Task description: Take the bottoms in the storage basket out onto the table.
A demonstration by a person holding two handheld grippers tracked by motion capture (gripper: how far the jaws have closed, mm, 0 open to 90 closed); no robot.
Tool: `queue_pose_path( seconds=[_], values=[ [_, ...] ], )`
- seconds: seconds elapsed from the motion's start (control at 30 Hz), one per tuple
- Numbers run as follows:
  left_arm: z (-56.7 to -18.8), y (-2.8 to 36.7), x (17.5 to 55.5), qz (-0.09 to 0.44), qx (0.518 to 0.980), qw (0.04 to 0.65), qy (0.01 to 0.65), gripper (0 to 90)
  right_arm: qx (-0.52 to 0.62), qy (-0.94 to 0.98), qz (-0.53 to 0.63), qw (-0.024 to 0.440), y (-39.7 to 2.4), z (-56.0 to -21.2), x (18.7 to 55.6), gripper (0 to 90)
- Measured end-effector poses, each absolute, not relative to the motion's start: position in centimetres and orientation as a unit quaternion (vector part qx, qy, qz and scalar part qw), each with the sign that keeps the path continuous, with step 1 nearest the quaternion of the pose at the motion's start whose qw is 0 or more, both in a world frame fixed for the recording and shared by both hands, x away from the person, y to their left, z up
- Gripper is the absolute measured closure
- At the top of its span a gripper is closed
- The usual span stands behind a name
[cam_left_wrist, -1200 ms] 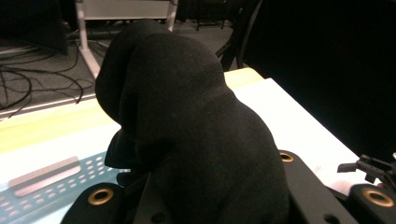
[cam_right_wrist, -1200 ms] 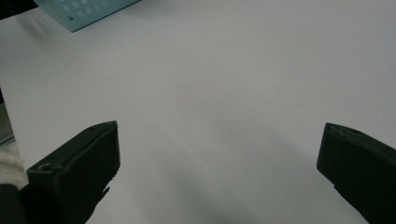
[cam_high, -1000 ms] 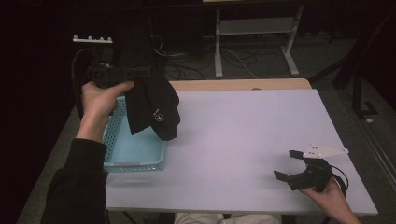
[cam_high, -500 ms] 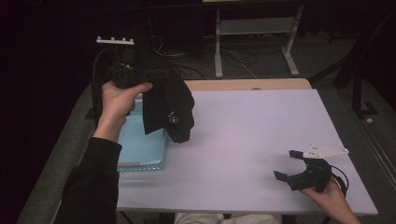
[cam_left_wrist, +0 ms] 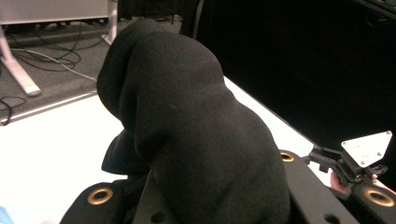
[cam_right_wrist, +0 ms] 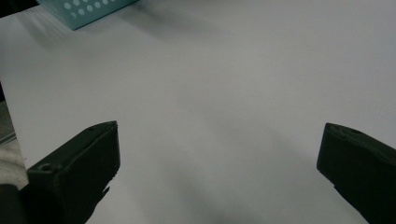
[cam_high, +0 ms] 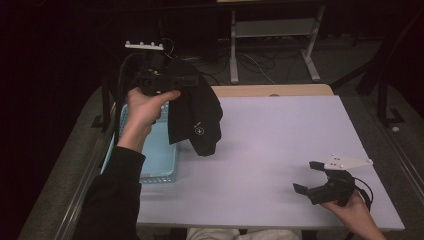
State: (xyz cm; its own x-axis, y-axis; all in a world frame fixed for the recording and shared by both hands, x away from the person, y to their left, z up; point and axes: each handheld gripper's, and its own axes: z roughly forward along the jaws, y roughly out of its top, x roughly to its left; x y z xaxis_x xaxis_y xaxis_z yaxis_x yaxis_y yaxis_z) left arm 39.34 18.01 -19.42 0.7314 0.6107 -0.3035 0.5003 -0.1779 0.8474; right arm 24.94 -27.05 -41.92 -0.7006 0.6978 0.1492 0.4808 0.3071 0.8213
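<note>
Black cloth (cam_high: 194, 114): hangs from your left gripper (cam_high: 172, 81), raised over the table's (cam_high: 280, 145) left edge (small white mark showing).
Left gripper: clamped on it.
Basket (cam_high: 159, 160): turquoise, left edge, below.
Right gripper (cam_high: 311, 176): jaws apart, near right corner.

1. High view: the white table (cam_high: 280, 150) is seen from above the person's side, looking forward and down; floor and a stand lie beyond.
2. Left gripper view: taken close behind a black cloth (cam_left_wrist: 187, 126), facing across the table; the right gripper (cam_left_wrist: 359, 163) is shared with the high view.
3. Right gripper view: held low over the tabletop; the blue basket (cam_right_wrist: 84, 9) corner is shared.
</note>
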Motion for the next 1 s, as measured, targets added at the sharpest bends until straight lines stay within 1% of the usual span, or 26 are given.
queue_pose_path(
  seconds=[0.13,0.3,0.57,1.0],
  values=[
    [-19.7,16.3,39.7,0.044,0.771,0.530,0.351,76.4,0.368,0.799,0.460,0.118,-27.1,-41.9,24.9,0.0],
    [-20.0,15.1,39.9,0.037,0.774,0.531,0.344,76.5,0.368,0.798,0.462,0.118,-27.2,-41.8,24.9,0.0],
    [-21.2,12.8,40.6,0.019,0.776,0.536,0.332,76.4,0.367,0.796,0.466,0.118,-27.3,-41.8,24.8,0.0],
    [-23.6,9.8,41.7,0.006,0.787,0.528,0.318,76.4,0.367,0.791,0.474,0.124,-27.6,-41.5,24.6,0.0]
  ],
)
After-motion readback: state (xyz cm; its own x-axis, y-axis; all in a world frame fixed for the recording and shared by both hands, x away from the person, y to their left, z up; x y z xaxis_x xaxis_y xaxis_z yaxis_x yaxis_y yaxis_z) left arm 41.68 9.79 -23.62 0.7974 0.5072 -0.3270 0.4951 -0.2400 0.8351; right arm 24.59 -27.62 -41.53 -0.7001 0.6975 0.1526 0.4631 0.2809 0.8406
